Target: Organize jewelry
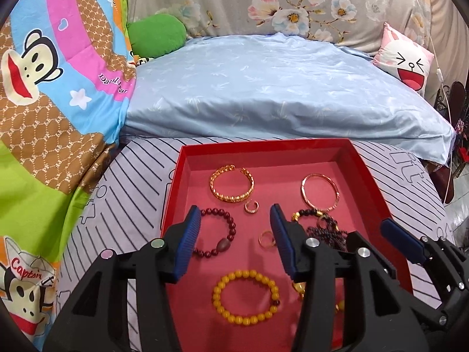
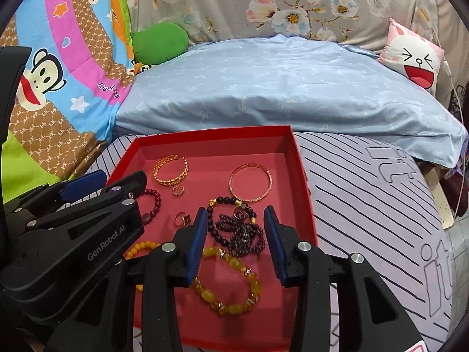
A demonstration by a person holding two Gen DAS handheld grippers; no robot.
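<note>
With the jaws of the left gripper [image 1: 234, 228] and right gripper [image 2: 236, 228] parted and empty above the red box [image 1: 378, 182] on the bed, its light, limp, tangle-prone garnet bead strand [image 2: 244, 231] is judged best pinched across one loop.

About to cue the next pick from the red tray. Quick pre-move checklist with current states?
1. Left gripper jaws open, nothing between them: ok.
2. Right gripper jaws open, nothing held: ok.
3. All visible jewelry inside the red tray: ok.
4. Yellow bead bracelet lying separate, free to pick: ok.
5. Dark bead strand untangled: not ok, bunched against the black-and-gold bracelet.
6. Grippers clear of each other: cannot tell, very close.
</note>
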